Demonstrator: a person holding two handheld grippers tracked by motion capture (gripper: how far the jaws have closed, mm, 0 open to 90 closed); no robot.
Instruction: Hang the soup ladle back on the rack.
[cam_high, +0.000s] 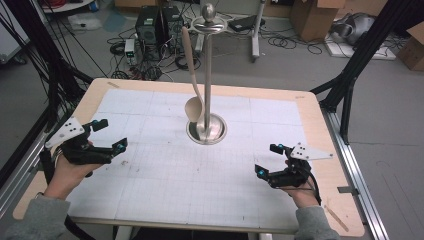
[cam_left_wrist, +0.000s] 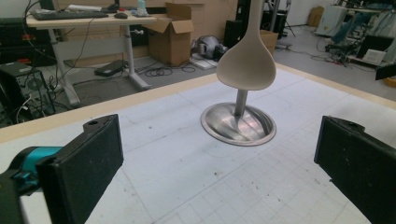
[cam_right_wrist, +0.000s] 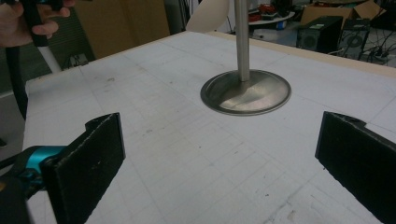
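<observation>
A metal stand (cam_high: 207, 75) with a round dished base (cam_high: 206, 129) rises from the middle of the white mat. A beige wooden spoon (cam_high: 191, 80) hangs from its top ring, bowl down just above the base. The left gripper view has the spoon bowl (cam_left_wrist: 246, 65) in front of the stand base (cam_left_wrist: 238, 123). The right gripper view has the pole (cam_right_wrist: 241, 39) and base (cam_right_wrist: 246, 92) ahead. My left gripper (cam_high: 111, 135) hovers open at the table's left, my right gripper (cam_high: 268, 160) open at the right, both empty and well apart from the stand.
The white gridded mat (cam_high: 165, 175) covers a wooden table (cam_high: 340, 200). A wooden stick (cam_high: 336, 218) lies at the near right corner. Black frame posts (cam_high: 357, 65) flank the table. Beyond the far edge are computer towers (cam_high: 150, 25), cables and cardboard boxes (cam_high: 312, 17).
</observation>
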